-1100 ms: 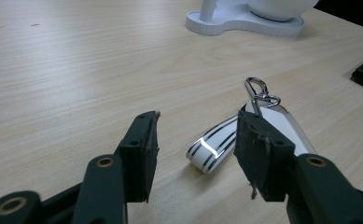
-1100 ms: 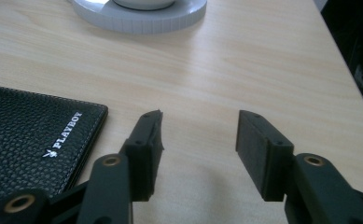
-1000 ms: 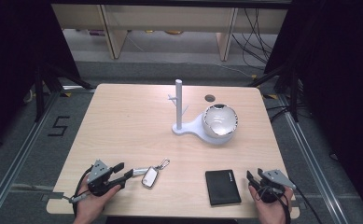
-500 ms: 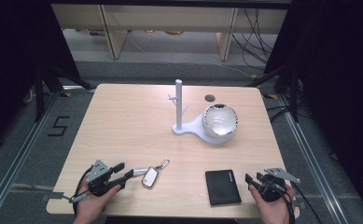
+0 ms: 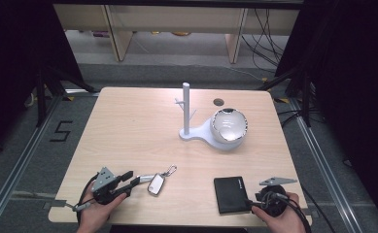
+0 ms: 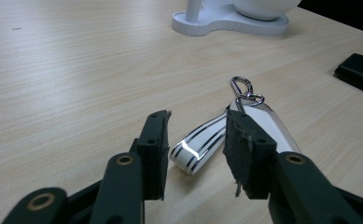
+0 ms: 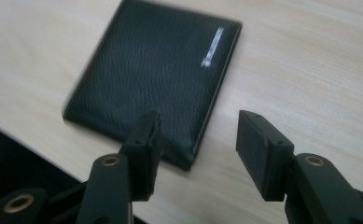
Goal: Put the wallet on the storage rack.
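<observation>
A white stand (image 5: 186, 112) and bowl (image 5: 229, 125) sit far back on the counter (image 5: 128, 126), well clear. The left tongs (image 6: 195, 140) have just been closing around the key fob (image 5: 156, 184), its strap (image 6: 200, 144) between the jaws, not yet pinched. The right tongs (image 7: 198, 140), parted and empty, hover over the wallet's (image 7: 160, 70) near edge.

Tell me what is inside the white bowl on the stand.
The white bowl sits tilted on the white stand. In the high view its inside is just a shiny, glaring surface with nothing visibly in it; the bottom is washed out by reflection.
</observation>
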`<action>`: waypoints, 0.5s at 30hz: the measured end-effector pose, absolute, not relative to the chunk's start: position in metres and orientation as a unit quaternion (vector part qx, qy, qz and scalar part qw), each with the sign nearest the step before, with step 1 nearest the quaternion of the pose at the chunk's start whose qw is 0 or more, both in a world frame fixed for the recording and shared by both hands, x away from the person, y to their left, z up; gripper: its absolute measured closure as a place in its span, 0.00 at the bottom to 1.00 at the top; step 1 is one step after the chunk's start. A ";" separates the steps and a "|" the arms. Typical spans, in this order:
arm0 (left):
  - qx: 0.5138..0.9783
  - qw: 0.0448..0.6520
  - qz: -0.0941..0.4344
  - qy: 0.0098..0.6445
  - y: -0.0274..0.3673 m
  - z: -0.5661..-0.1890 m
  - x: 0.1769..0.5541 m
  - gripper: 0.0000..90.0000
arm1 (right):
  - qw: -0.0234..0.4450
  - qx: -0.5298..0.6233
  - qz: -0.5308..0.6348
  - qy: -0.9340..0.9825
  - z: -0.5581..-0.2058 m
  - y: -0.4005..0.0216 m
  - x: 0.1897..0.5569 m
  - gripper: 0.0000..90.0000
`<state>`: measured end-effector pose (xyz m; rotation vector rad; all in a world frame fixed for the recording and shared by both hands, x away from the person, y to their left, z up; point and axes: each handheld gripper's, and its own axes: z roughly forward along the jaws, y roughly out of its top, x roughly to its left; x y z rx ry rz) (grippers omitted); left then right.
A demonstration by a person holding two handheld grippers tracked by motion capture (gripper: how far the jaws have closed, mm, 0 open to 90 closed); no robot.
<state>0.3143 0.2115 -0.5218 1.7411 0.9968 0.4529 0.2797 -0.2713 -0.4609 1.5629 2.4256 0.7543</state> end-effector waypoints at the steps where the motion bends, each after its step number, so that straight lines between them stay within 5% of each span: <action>1: 0.725 0.518 0.191 0.412 0.211 -0.521 0.314 0.68 | 0.094 0.473 0.231 0.845 -0.463 -0.269 0.276 0.56; 5: 0.723 0.526 0.194 0.405 0.211 -0.519 0.313 0.68 | 0.079 0.428 0.217 0.874 -0.465 -0.267 0.269 0.54; 10: 0.723 0.526 0.191 0.406 0.211 -0.519 0.313 0.66 | 0.132 0.355 0.189 0.906 -0.471 -0.267 0.268 0.54; 15: 0.724 0.523 0.190 0.408 0.210 -0.519 0.313 0.66 | 0.137 0.307 0.161 0.928 -0.470 -0.261 0.272 0.55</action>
